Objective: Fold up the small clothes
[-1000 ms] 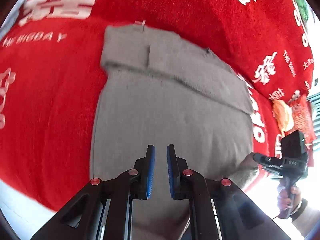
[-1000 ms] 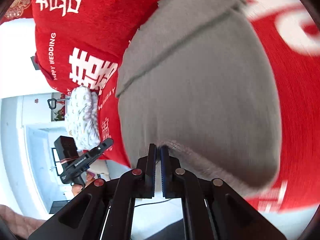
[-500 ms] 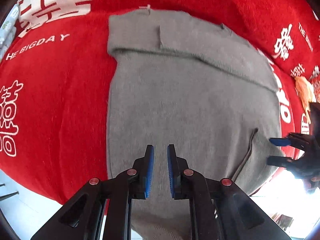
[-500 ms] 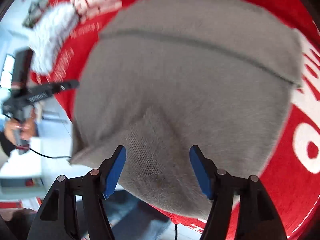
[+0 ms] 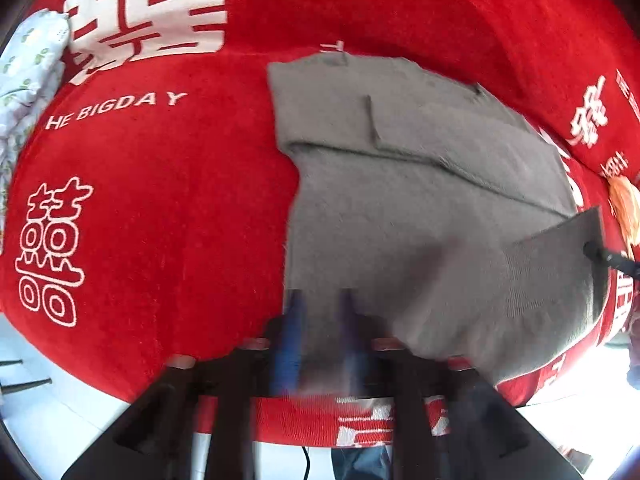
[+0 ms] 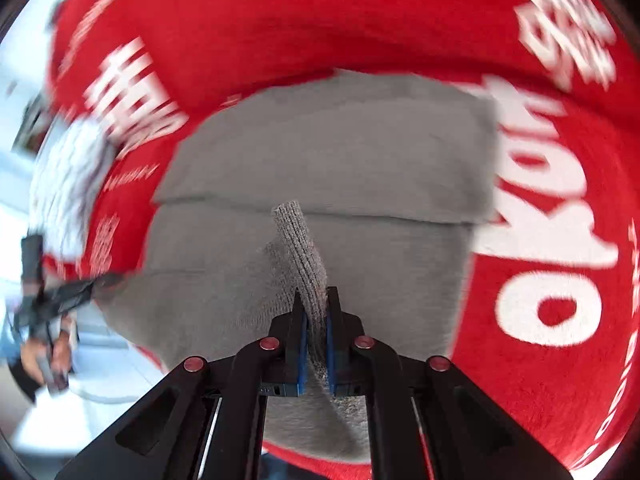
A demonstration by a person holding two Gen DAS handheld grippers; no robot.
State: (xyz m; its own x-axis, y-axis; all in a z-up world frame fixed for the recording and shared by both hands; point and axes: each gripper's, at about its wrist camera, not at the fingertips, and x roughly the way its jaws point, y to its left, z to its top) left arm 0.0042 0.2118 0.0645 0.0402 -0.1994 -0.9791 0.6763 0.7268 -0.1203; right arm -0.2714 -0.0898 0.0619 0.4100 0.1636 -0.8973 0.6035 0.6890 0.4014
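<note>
A grey knit sweater (image 5: 400, 216) lies spread on a red cloth (image 5: 160, 208) printed with white characters and lettering, which covers the surface. Its far part is folded over into a band with a straight edge across the body. The right gripper (image 6: 315, 320) has just closed its jaws on a ribbed strip of the sweater's hem; the knit stands up as a narrow ridge between the blue pads (image 6: 302, 344) and is pinched tight there. In the left wrist view this same corner of the garment is lifted off the cloth at the right, held up as a raised flap. The left gripper (image 5: 320, 332) is blurred; its jaws have just been opening and stand apart over the near hem of the sweater, with grey knit seen between them but not clamped. A white patterned fabric bundle (image 5: 28, 76) lies at the far left edge of the red cloth, well apart from the sweater.
</note>
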